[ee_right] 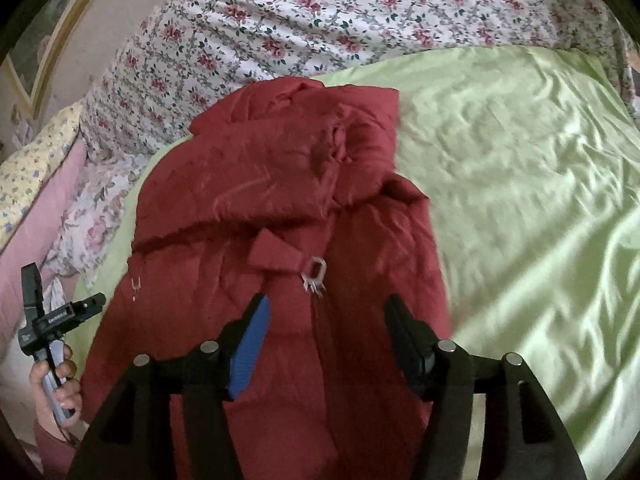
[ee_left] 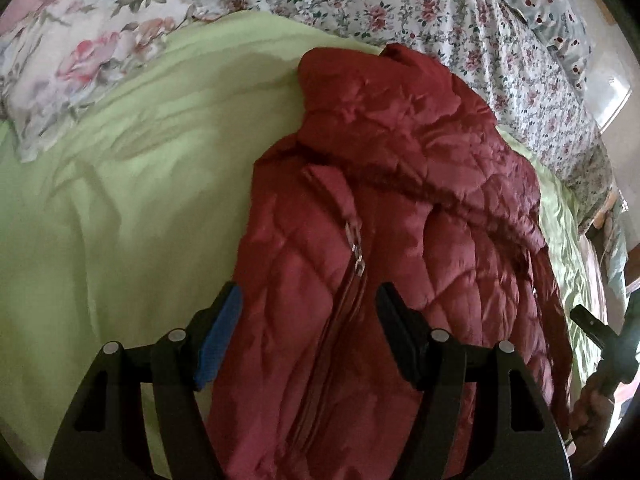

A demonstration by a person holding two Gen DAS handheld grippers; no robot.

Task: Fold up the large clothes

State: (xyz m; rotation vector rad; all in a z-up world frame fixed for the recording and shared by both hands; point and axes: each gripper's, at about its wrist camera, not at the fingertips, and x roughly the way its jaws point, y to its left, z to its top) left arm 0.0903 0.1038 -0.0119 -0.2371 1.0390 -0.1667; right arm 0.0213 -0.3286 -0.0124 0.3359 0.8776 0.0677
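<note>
A dark red quilted jacket (ee_left: 400,200) lies bunched lengthwise on a light green sheet (ee_left: 120,200), its zipper with a silver pull (ee_left: 356,248) facing up. My left gripper (ee_left: 308,300) is open just above the jacket's lower part, straddling the zipper line. In the right wrist view the same jacket (ee_right: 260,200) shows its hood end far and its zipper pull (ee_right: 316,274) near. My right gripper (ee_right: 326,308) is open over the jacket, holding nothing. The left gripper with the hand on it (ee_right: 52,320) appears at the left edge there.
The green sheet (ee_right: 520,200) covers the bed. A floral quilt (ee_right: 320,20) is heaped along the far side, with a floral pillow (ee_left: 80,60) at the left. The other gripper's handle (ee_left: 596,328) shows at the right edge.
</note>
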